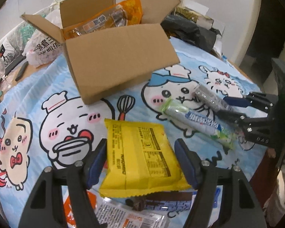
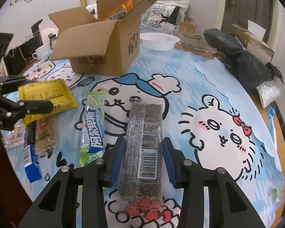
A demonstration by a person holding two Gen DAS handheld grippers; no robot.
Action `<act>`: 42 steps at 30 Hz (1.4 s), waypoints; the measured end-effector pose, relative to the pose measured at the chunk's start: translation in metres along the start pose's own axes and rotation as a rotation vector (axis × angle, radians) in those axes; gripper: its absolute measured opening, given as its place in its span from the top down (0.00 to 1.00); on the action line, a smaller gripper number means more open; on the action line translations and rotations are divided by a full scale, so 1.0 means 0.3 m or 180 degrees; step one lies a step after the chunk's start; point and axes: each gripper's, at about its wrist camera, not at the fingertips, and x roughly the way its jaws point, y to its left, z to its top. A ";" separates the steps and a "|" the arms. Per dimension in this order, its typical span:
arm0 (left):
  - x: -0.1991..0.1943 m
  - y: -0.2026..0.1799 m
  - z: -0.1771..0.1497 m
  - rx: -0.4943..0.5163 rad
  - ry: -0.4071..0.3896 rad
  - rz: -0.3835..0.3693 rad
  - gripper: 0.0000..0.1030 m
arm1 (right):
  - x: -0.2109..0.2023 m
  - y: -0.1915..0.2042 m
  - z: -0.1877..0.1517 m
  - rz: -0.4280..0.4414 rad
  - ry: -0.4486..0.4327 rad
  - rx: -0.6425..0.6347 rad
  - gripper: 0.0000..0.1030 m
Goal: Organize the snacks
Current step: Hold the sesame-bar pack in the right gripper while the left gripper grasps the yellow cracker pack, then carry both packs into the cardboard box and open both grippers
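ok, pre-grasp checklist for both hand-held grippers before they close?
1. Left hand-held gripper open around the yellow foil snack packet: ok.
2. Right hand-held gripper open around the clear dark seaweed bar packet: ok.
3. Pads touching the packets: cannot tell.
4. Brown cardboard box flaps open: ok.
5. Room in the box beside the orange snack bag: cannot tell.

Both views look low along their fingers over the table; both share the cardboard box (image 1: 114, 57) (image 2: 104, 43).
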 end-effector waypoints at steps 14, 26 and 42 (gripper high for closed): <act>0.071 -0.007 0.005 0.0011 0.0033 0.0240 0.35 | 0.013 0.013 -0.013 0.0009 0.0068 -0.0025 0.61; -0.049 0.020 -0.018 -0.0010 -0.0159 -0.0065 0.36 | -0.028 0.000 -0.002 -0.0007 -0.0079 0.0058 0.65; -0.452 0.109 0.390 0.0109 -0.1172 0.0068 0.36 | -0.354 0.082 0.446 0.0445 -0.0983 -0.0300 0.65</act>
